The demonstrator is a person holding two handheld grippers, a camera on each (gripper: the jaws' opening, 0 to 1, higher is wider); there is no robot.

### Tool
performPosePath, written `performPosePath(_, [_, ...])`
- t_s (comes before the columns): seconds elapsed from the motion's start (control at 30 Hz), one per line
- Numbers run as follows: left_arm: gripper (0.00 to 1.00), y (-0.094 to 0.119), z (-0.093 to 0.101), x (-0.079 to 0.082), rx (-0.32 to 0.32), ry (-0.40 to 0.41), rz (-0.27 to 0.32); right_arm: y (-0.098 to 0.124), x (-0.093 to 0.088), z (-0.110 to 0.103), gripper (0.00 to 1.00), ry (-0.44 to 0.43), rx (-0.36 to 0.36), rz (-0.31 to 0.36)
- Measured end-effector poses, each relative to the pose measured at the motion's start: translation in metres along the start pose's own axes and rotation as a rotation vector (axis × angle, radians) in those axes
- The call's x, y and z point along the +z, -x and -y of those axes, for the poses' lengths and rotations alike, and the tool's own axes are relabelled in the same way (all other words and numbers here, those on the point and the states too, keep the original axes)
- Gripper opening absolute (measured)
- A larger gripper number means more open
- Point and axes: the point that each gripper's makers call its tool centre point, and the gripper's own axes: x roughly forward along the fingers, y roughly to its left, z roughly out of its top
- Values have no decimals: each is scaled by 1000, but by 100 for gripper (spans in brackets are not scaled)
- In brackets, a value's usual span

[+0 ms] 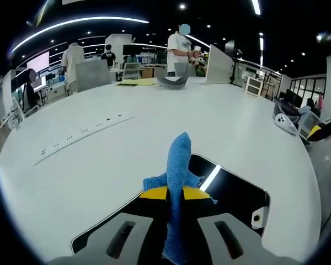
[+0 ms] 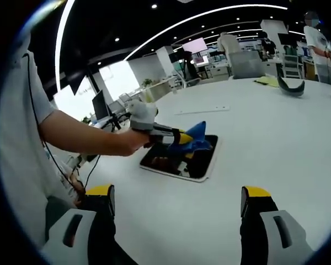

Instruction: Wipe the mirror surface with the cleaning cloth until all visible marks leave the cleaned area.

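While the left gripper (image 1: 176, 194) pinches the blue cloth (image 1: 179, 165) over the mirror (image 1: 231, 190) at lower centre, the loosely held cloth could slip; the right gripper (image 2: 178, 201) is spread, empty.

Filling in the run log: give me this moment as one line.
left hand-held gripper: shut on blue cloth, over mirror | right hand-held gripper: open, empty, above white table | phase: wiping
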Motion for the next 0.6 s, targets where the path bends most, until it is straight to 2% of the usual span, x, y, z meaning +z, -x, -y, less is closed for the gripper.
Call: performPosePath(0.6, [5, -11, 13, 6, -26, -12, -5, 4, -3, 3, 95, -12, -7, 5])
